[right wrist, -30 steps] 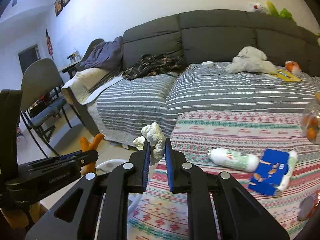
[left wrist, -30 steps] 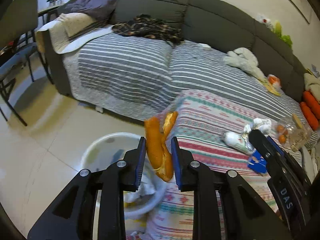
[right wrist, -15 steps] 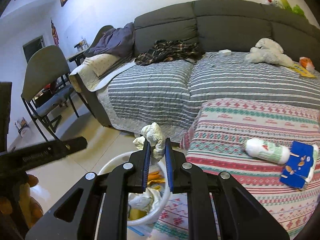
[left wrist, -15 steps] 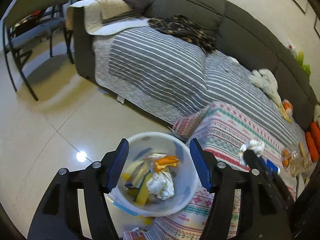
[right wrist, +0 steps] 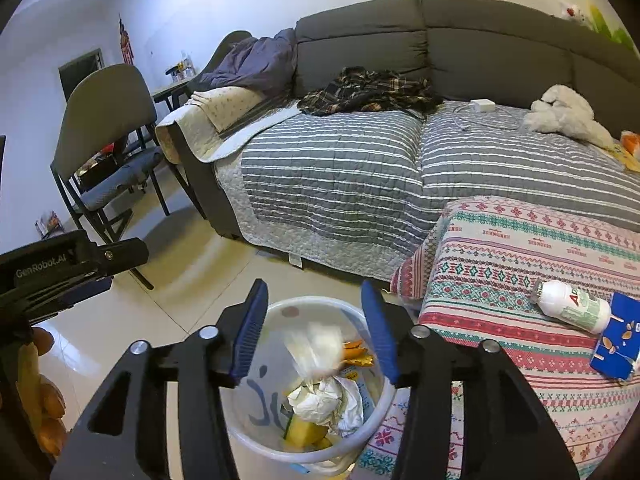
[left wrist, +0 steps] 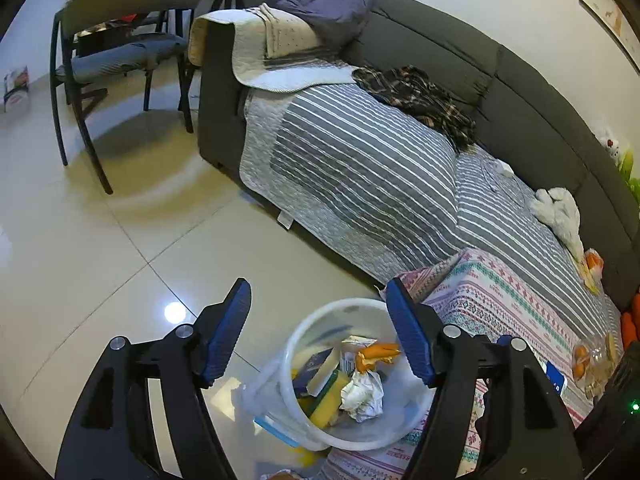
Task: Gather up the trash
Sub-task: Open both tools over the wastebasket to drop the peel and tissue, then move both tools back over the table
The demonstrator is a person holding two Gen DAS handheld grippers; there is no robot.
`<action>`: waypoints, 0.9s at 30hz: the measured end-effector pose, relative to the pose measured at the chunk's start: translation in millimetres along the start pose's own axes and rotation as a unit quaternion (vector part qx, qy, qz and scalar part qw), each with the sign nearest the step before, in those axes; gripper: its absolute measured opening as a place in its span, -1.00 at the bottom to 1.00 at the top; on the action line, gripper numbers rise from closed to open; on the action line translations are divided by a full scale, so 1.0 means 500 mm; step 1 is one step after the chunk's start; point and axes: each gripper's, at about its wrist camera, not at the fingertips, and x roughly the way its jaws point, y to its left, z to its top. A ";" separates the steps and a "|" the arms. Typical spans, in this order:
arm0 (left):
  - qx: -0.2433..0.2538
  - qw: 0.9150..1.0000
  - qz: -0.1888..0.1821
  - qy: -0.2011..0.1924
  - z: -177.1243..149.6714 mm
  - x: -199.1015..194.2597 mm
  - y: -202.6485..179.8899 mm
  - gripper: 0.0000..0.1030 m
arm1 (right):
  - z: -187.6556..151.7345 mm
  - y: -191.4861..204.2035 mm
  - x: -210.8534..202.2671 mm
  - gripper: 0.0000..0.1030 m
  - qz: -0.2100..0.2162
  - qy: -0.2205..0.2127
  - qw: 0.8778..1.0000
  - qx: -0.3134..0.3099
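A white bin [left wrist: 296, 392] on the floor holds crumpled paper [left wrist: 362, 394], an orange wrapper [left wrist: 378, 352] and yellow scraps. My left gripper [left wrist: 318, 328] is open and empty above the bin's left rim. My right gripper [right wrist: 314, 326] is open above the same bin [right wrist: 248, 436]; a white tissue wad [right wrist: 316, 350], blurred, is falling between its fingers into the bin. A white bottle [right wrist: 572, 306] and a blue packet [right wrist: 618, 340] lie on the patterned ottoman cover [right wrist: 520, 264].
A grey sofa with a striped quilt [left wrist: 360, 160] stands behind the bin. A plaid cloth [right wrist: 368, 90] and a white plush [right wrist: 564, 114] lie on it. A grey chair [left wrist: 116, 40] stands at the left. A clear bag with orange items [left wrist: 592, 360] sits on the ottoman.
My left gripper opened and dropped the orange wrapper into the bin. My right gripper moved over the bin and opened, and the tissue wad is falling out of it.
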 end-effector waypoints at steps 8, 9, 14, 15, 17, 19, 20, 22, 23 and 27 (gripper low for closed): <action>0.016 0.999 0.040 -0.030 -0.003 -0.015 -0.011 0.76 | 0.010 -0.020 -0.029 0.85 -0.073 -0.028 0.997 0.015; 0.020 0.998 0.046 -0.035 -0.006 -0.016 -0.017 0.79 | 0.013 -0.026 -0.034 0.86 -0.082 -0.031 0.996 0.017; 0.053 0.995 0.070 -0.057 -0.017 -0.023 -0.054 0.86 | 0.030 -0.065 -0.051 0.87 -0.116 -0.039 0.992 0.025; 0.056 0.994 0.070 -0.058 -0.019 -0.023 -0.060 0.86 | 0.032 -0.074 -0.056 0.87 -0.122 -0.041 0.991 0.027; 0.062 0.994 0.069 -0.056 -0.022 -0.021 -0.075 0.86 | 0.035 -0.088 -0.066 0.87 -0.129 -0.043 0.990 0.030; 0.066 0.994 0.067 -0.053 -0.027 -0.018 -0.092 0.86 | 0.036 -0.105 -0.076 0.87 -0.134 -0.045 0.989 0.033; 0.069 0.994 0.066 -0.053 -0.028 -0.017 -0.098 0.86 | 0.038 -0.111 -0.080 0.87 -0.137 -0.046 0.989 0.035; 0.077 0.994 0.065 -0.053 -0.032 -0.016 -0.117 0.86 | 0.039 -0.127 -0.090 0.87 -0.143 -0.046 0.988 0.038; 0.080 0.993 0.064 -0.053 -0.035 -0.015 -0.127 0.86 | 0.041 -0.138 -0.097 0.87 -0.146 -0.047 0.987 0.040; 0.092 0.993 0.056 -0.050 -0.047 -0.015 -0.166 0.86 | 0.048 -0.170 -0.116 0.87 -0.155 -0.050 0.986 0.047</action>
